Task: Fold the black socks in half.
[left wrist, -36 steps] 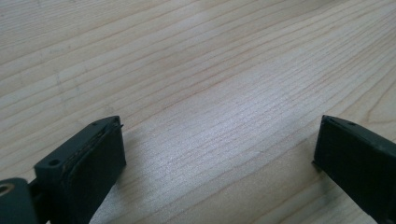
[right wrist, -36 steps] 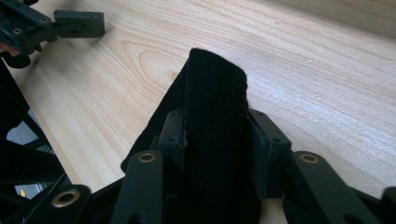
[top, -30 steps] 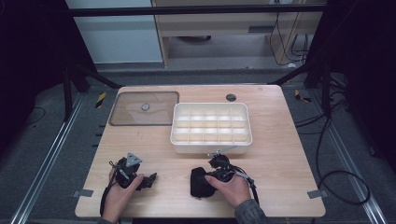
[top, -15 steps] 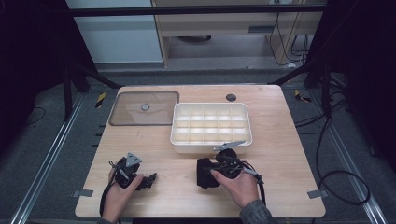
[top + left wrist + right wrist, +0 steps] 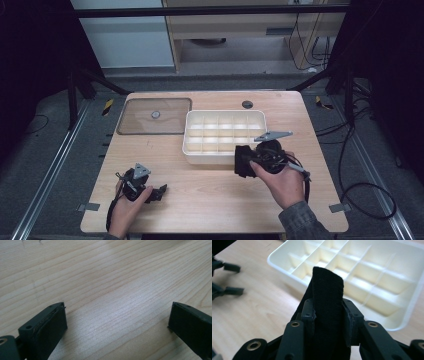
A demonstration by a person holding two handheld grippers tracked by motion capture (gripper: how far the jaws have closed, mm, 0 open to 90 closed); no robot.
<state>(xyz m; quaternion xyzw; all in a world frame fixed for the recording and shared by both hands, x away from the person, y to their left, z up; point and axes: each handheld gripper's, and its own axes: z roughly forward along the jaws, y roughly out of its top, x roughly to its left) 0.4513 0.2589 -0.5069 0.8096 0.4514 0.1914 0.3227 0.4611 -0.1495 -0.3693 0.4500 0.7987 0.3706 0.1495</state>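
Right gripper (image 5: pixel 327 315) clamped on a folded black cloth (image 5: pixel 327 290), held above the near edge of a white compartment tray (image 5: pixel 225 131); left gripper (image 5: pixel 117 320) wide apart, empty, on wooden table (image 5: pixel 210 195)

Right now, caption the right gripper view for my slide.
Right claw shut on a black fabric piece above the cream divided tray.

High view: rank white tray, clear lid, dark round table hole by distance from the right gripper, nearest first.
From the right gripper:
1. White tray, right beside it, just behind.
2. Dark round table hole, beyond the tray, at the far edge.
3. Clear lid, far-left corner.
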